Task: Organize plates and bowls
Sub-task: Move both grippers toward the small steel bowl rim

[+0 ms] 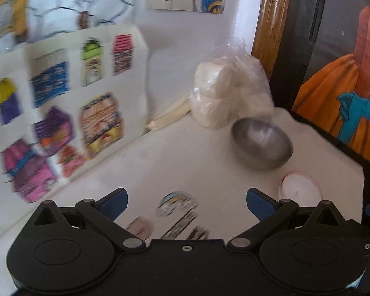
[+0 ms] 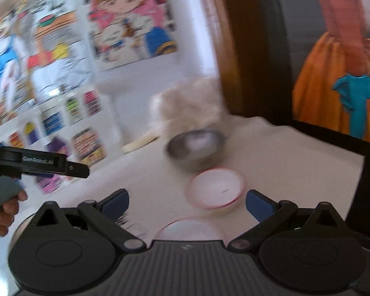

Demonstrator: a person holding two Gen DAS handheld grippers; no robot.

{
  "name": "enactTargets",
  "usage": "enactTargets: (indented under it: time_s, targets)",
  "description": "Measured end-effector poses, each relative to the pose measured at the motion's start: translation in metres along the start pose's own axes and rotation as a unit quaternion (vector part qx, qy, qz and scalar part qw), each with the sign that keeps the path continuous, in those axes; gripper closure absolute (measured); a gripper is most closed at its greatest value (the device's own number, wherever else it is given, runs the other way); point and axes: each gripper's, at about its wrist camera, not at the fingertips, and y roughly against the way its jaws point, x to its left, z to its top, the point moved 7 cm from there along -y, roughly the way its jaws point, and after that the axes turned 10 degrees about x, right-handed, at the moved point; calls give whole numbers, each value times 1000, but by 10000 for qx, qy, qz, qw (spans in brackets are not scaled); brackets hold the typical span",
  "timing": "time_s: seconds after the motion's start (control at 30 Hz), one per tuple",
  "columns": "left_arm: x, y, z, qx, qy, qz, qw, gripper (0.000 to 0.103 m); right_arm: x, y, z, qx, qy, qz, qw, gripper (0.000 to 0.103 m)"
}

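Right claw (image 2: 187, 203): blue-padded fingers spread wide, nothing between them
Left claw (image 1: 187, 203): fingers likewise apart and empty, over a printed cutlery picture (image 1: 178, 215) lying flat on the white desk (image 1: 172, 157)
1. Pale round plate with thin pink rim (image 2: 188, 230): directly under the right claw, partly hidden by its body; smooth, shallow
2. White round bowl with red rim (image 2: 214, 188): just ahead of the right claw, toward its right finger; glossy, ceramic or plastic, cannot tell which
3. Round brushed-steel bowl (image 2: 196, 148): beyond the white bowl, close behind it; dull metallic sheen
4. Clear crinkled plastic bag of white lumps (image 1: 230, 91): farthest, at the wall; beside it a cream stick-like object (image 1: 170, 116)
Progress: judged early; dishes lie separate, none stacked, sorting of plates from bowls not yet done
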Motion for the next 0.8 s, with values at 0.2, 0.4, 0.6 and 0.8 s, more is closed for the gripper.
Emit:
enactTargets:
  time_s: [0.2, 0.4, 0.6, 0.8]
  targets:
    - [-30, -43, 31, -87, 219, -193, 9995, 1, -36, -45, 28, -171, -147, -319, 9992, 0]
    - [-37, -93, 51, 95, 632, -475, 9968, 1, -56, -98, 49, 64, -268, -280, 9992, 0]
    - [-42, -125, 62, 176, 949, -608, 9935, 1, -60, -136, 59, 387, -138, -210, 9989, 0]
    - [-48, -141, 65, 258, 953, -630, 9931, 1, -57, -161, 70, 695, -250, -74, 9972, 7]
